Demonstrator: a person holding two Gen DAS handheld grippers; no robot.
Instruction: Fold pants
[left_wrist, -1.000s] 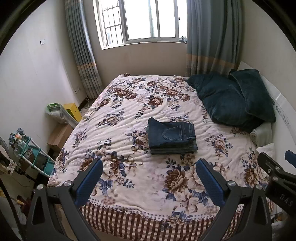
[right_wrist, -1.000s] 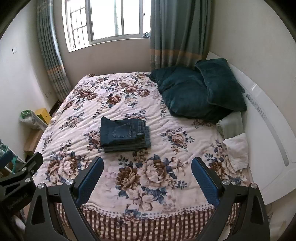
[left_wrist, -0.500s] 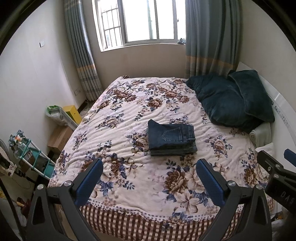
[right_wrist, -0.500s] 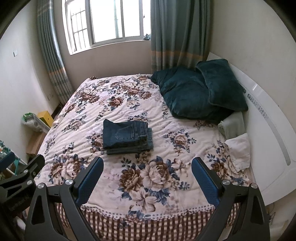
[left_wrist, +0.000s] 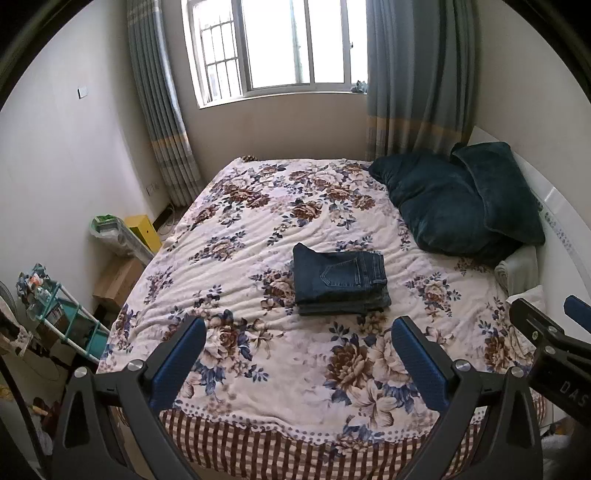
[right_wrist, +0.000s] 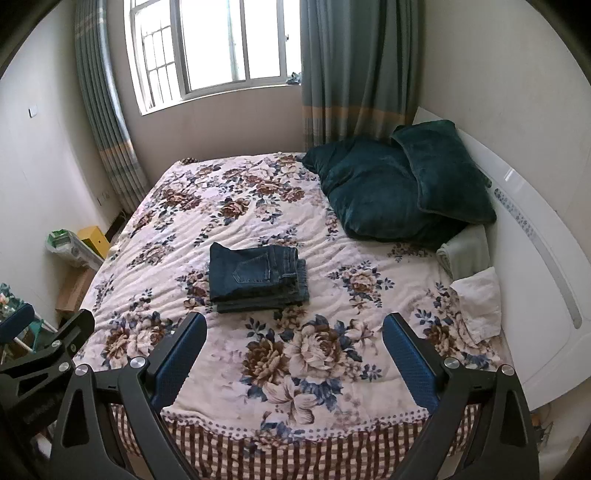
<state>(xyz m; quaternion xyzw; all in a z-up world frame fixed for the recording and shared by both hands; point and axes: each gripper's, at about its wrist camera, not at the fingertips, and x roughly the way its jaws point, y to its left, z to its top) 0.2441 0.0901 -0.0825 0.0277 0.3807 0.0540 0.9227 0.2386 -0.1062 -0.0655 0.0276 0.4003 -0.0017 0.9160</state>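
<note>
Pants (left_wrist: 340, 282) lie folded in a neat stack mid-bed (left_wrist: 258, 413). Left claw (left_wrist: 297, 363) and right claw (right_wrist: 293, 360) both spread wide, empty, at the foot edge. Folding looks finished; nothing left to grab.

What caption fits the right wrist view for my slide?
Folded jeans rest on the floral bedspread; right gripper hovers open, empty.

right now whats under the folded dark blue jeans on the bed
The folded dark blue denim jeans lie flat on the floral cream blanket. Only blanket shows around them; whatever lies beneath the stack is covered.
</note>
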